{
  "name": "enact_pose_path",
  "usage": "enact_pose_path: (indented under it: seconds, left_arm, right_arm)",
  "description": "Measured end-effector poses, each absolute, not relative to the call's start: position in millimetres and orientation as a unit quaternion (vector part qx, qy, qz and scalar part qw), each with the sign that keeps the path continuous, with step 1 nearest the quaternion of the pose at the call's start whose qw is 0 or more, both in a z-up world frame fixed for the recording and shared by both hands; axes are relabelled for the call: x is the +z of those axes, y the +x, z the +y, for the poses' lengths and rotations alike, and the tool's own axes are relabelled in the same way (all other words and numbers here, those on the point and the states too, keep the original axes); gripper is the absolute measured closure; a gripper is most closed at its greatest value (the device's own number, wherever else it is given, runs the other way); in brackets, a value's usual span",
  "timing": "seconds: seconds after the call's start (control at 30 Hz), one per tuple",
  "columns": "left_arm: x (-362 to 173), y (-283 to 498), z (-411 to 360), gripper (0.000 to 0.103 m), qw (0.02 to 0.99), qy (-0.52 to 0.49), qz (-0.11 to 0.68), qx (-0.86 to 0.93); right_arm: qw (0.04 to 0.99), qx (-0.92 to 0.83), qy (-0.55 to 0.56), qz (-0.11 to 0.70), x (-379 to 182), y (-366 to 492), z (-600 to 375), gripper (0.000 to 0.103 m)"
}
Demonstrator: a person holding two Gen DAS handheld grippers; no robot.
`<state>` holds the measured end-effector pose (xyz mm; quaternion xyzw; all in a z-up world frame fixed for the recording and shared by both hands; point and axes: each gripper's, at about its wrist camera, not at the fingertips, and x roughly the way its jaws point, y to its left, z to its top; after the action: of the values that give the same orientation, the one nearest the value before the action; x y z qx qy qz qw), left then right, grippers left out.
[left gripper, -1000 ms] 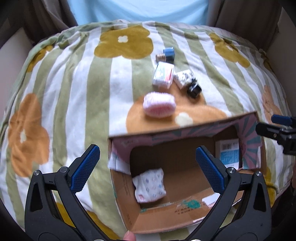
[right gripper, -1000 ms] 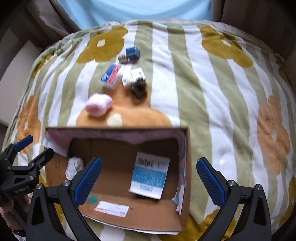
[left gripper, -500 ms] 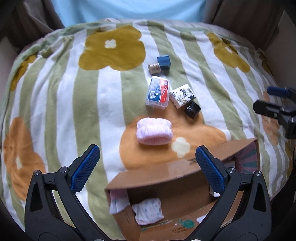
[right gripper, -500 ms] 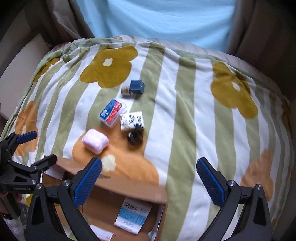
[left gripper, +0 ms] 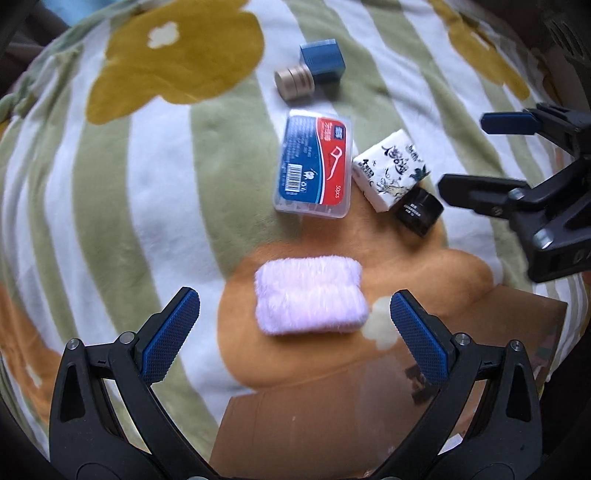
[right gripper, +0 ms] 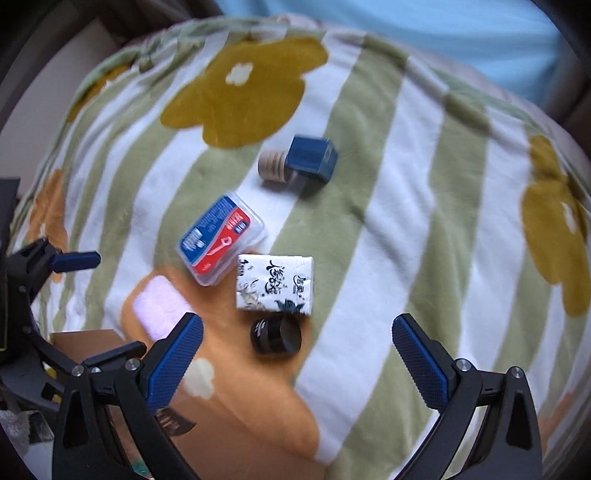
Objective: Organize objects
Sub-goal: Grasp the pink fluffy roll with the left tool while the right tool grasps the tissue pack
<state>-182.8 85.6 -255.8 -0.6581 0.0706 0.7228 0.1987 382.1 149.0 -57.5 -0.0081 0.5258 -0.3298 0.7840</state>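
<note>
We are working over a plush blanket (left gripper: 122,192) with green and white stripes and big mustard and orange flowers; it is bulging like a cushion, with a pale blue cloth (right gripper: 461,33) and dark drapes showing behind it.

The cardboard box (left gripper: 332,424) is lying below the towel (left gripper: 310,295), and both views are cutting it off, so we cannot see inside it. In the right wrist view the left gripper's finger is covering part of the towel. The small print on the packs is too fine to read.

The towel is a soft, fuzzy, pale pink roll lying on an orange flower. Just above it is lying the floss box (left gripper: 314,162), a flat clear plastic case with a blue and red label. To the right of the floss box, touching it, is lying the tissue pack (left gripper: 391,170), a white block with black ink drawings. A black jar (left gripper: 419,210), squat and glossy, is sitting against the pack's lower edge. Above the floss box, a blue cube (left gripper: 322,59) is sitting beside a tan ridged cap (left gripper: 293,83).

We are holding the left gripper (left gripper: 291,321) with jaws wide and empty on either side of the towel, apart from it. The right gripper (right gripper: 295,347) is hanging wide and empty too, with the jar between its fingers.
</note>
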Motion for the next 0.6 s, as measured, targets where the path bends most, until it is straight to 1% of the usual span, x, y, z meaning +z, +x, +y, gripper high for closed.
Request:
enact_pose_path:
  seconds: [0.2,0.37,0.43,0.5,0.53,0.6]
  left_arm:
    - [-282.7,-195.5,98.2,0.0,0.207,-0.691,0.055,0.691]
    - [-293.1,-196.7,101.9,0.001,0.205,-0.702,0.05,0.68]
    - [-295.6,-196.6,103.7,0.004,0.207,-0.706,0.047,0.676]
    - [-296.6,-196.3,105.0,0.007,0.205,-0.706,0.046,0.676]
    - [-296.9,-196.2,105.3,0.009,0.204,-0.706,0.044,0.676]
    - [-298.3,-195.5,106.2,0.019,0.204,-0.709,0.036,0.674]
  right_arm:
    - [0.782,-0.319,0.006,0.536,-78.4,395.3,128.3,0.001]
    - [0.779,-0.321,0.016,0.538,-89.3,402.0,121.2,0.002]
    - [0.779,-0.322,0.023,0.537,-93.0,403.2,119.4,0.005]
    - [0.779,-0.323,0.031,0.537,-96.3,403.8,117.9,0.011]
    - [0.779,-0.324,0.036,0.536,-97.8,403.9,117.5,0.012]
    - [0.778,-0.326,0.04,0.536,-99.9,404.0,117.5,0.018]
